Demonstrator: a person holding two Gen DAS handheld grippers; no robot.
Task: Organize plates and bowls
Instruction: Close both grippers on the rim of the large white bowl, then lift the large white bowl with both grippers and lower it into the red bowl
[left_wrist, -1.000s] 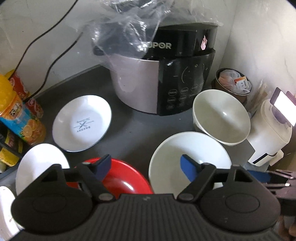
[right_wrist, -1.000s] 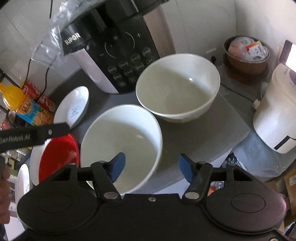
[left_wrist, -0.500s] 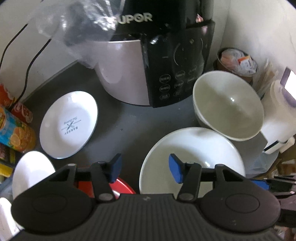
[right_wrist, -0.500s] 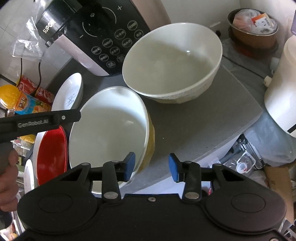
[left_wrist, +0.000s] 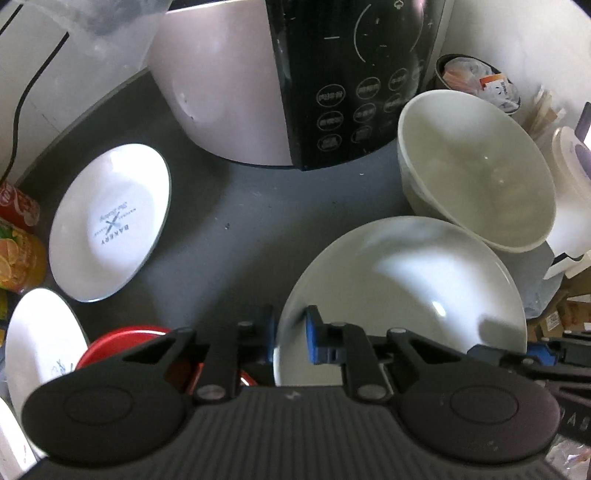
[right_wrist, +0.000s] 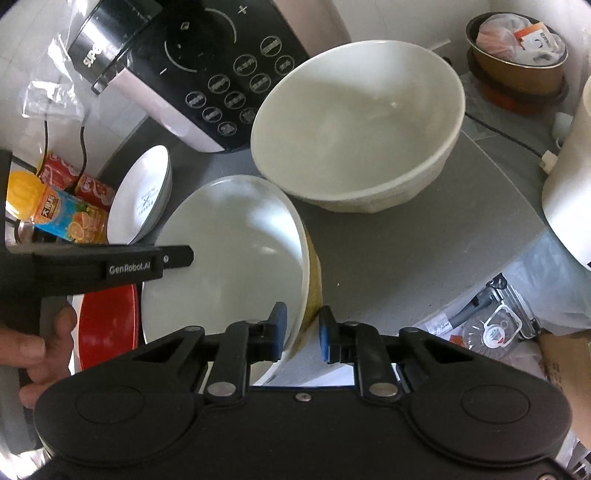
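Grey counter (left_wrist: 236, 229), your left gripper (left_wrist: 290, 334) just closed, pinching the near white bowl's (left_wrist: 399, 295) left rim, your right gripper (right_wrist: 301, 330) likewise clamped on its right rim.

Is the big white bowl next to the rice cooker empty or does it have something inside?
Empty. Both wrist views look into the big white bowl and show only its bare, glossy inside beside the rice cooker.

I see glazed, glossy ceramic on the near white bowl (left_wrist: 406, 295), its outside mustard yellow, and on the far cream bowl (right_wrist: 362, 122). The red dish (right_wrist: 107, 328) shines like plastic. The counter (left_wrist: 236, 229) looks matt grey, the cooker's panel (left_wrist: 351, 74) glossy black.
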